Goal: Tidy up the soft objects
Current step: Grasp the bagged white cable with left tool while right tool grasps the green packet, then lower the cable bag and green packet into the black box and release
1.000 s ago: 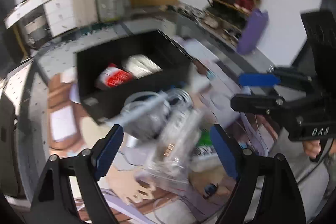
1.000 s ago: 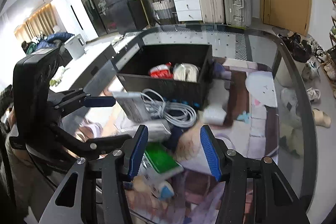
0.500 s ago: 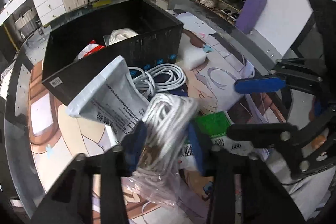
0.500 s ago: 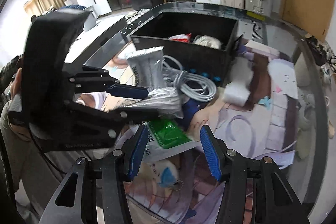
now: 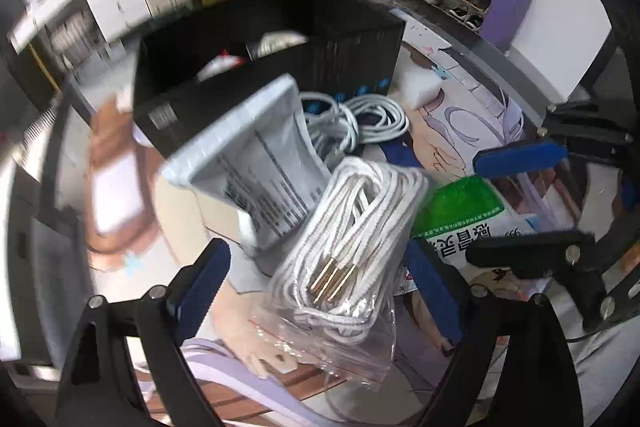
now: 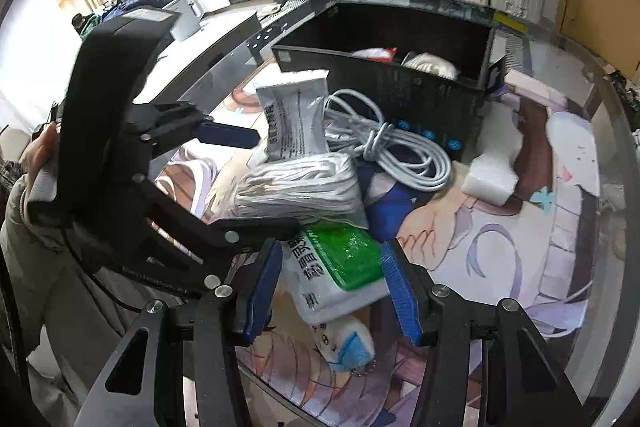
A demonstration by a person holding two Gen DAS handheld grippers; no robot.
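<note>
A clear bag of white rope (image 5: 352,227) lies on the table mat between the spread fingers of my left gripper (image 5: 316,291), which is open around it. The bag also shows in the right wrist view (image 6: 296,187). A grey pouch (image 5: 260,163) leans behind it. My right gripper (image 6: 332,287) is open, its fingers either side of a green-and-white packet (image 6: 340,267). A black bin (image 6: 384,39) behind holds a red-white packet (image 6: 376,53) and a white roll (image 6: 432,65).
A coiled white cable (image 6: 384,147) lies in front of the bin. A white foam block (image 6: 492,167) sits to the right. A small blue-white plush (image 6: 344,347) lies near the table's front edge. The glass table rim (image 6: 616,187) curves round on the right.
My left gripper, shut on the rope bag half a second ago, has opened and the bag now rests on the mat. My right gripper has moved down over the green packet.
</note>
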